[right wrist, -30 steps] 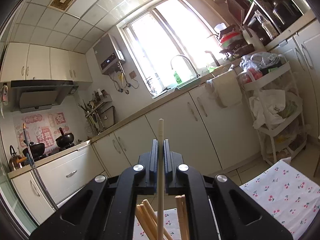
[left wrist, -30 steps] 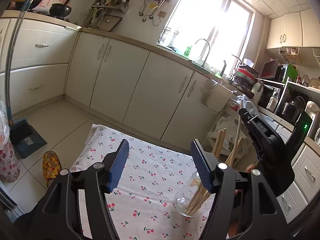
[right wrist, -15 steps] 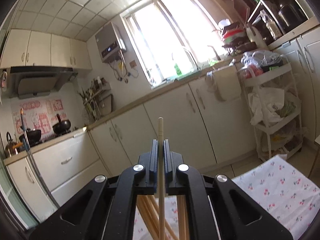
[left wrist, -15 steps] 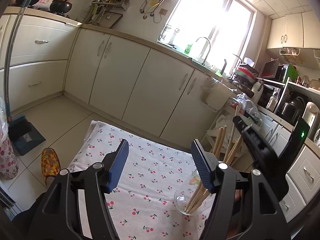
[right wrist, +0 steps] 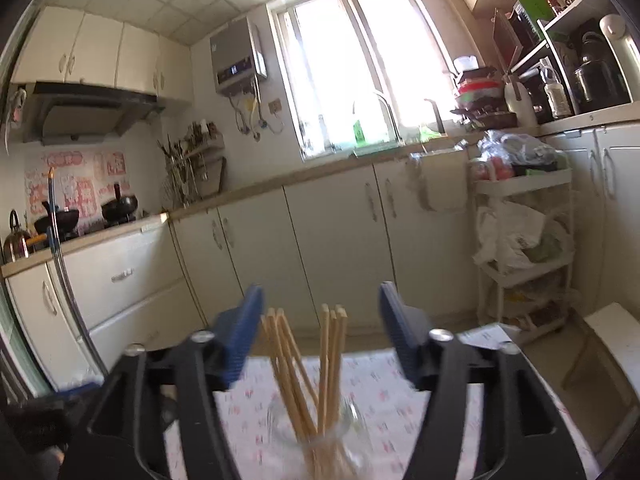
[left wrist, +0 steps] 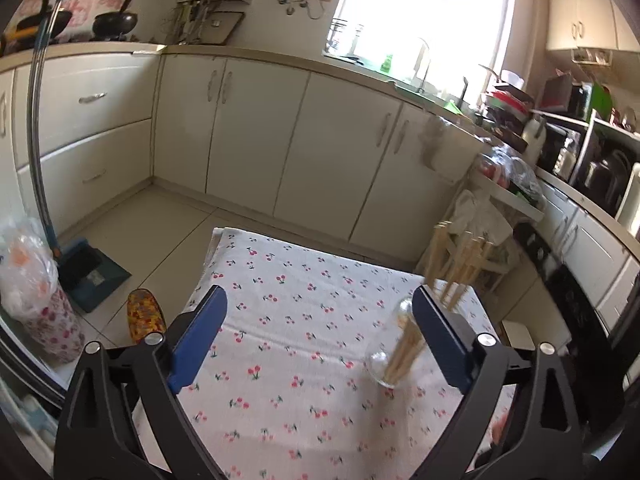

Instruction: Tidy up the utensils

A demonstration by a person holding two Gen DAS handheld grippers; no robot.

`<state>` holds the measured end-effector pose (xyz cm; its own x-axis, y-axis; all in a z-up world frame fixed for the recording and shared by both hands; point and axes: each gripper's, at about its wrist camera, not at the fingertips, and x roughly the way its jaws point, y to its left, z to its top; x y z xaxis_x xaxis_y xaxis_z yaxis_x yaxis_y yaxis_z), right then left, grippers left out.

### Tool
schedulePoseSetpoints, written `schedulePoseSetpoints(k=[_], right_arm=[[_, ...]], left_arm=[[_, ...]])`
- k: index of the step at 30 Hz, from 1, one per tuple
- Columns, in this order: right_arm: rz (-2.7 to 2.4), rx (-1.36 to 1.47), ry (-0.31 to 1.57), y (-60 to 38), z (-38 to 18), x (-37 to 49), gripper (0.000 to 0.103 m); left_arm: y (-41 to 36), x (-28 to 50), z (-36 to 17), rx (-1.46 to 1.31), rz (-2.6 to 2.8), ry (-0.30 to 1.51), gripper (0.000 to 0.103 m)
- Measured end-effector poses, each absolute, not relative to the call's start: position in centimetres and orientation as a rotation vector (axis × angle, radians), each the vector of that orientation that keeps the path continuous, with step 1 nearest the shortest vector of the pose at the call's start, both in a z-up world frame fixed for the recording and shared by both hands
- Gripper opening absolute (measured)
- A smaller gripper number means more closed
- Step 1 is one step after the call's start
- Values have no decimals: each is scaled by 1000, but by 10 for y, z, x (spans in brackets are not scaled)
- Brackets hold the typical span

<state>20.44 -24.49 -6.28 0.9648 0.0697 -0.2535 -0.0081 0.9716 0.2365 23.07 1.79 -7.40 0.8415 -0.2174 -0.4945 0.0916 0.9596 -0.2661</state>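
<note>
The right gripper (right wrist: 320,332) is opening, its blue pads clear of the chopsticks (right wrist: 308,372) that stand between them in a glass jar (right wrist: 320,452); the left gripper (left wrist: 320,344) is opening too, with only the cherry-print tablecloth (left wrist: 288,320) between its jaws; from the left, the jar (left wrist: 390,360) sits on the cloth by the right-hand finger (left wrist: 440,340); beyond stand cream cabinets (left wrist: 280,140), then the bright window (right wrist: 360,60).
</note>
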Motion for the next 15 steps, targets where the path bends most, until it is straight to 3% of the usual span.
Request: schedulePoseSetpoints(k=[4,7,15], right_arm=[[31,220,394,-240,-54,164,89],[25,202,494,-234,-45,130,96],[-46,256,674,-238,-13,47,96]], left_arm=[[15,204,-52,-200,-180,565,95],[12,179,-32,-162,-174,578,95],[11,95,5,-81,-122,610,95]])
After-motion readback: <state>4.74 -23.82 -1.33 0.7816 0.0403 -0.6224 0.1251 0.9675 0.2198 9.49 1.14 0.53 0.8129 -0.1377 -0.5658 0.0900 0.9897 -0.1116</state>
